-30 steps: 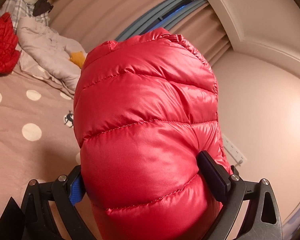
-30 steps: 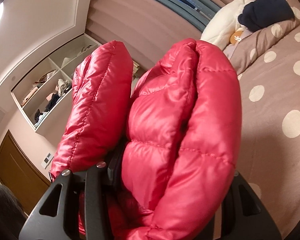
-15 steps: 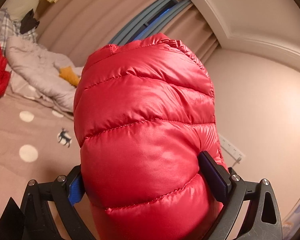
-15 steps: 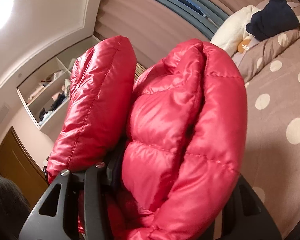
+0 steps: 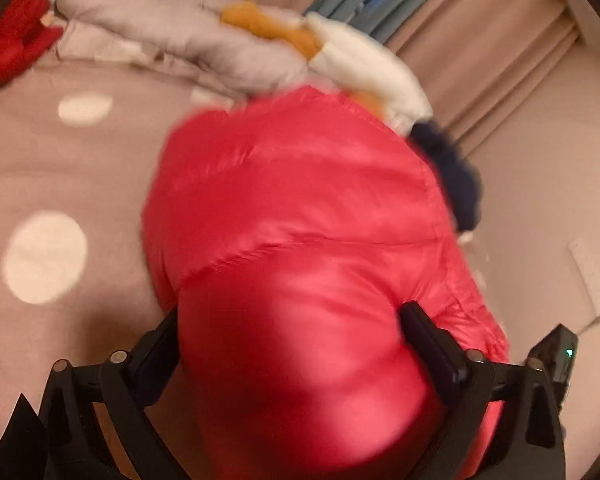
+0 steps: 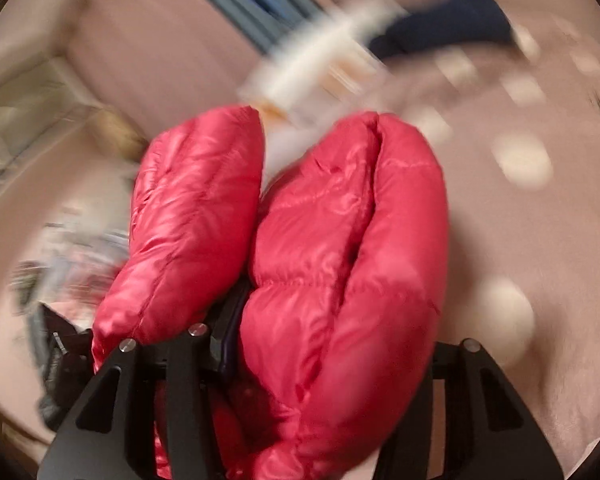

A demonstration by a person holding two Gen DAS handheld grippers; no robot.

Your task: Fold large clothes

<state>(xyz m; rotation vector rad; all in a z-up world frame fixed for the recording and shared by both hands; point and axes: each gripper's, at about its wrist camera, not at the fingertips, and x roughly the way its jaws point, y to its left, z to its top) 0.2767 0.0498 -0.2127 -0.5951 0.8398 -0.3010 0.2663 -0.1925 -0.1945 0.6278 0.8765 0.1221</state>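
A bed fills the lower part of both views, covered in a brownish-pink bedspread (image 5: 80, 168) with large pale dots (image 5: 46, 257). Behind it hang beige pleated curtains (image 5: 496, 48) with grey-blue bands (image 5: 364, 4). A plain pinkish wall (image 5: 548, 152) stands to the right. In the right wrist view, blurred open shelves (image 6: 24, 120) sit at the left. The light is warm and dim.

A dotted brown bed (image 5: 60, 160) bears a grey quilt (image 5: 172, 36) and red garment (image 5: 12, 48).
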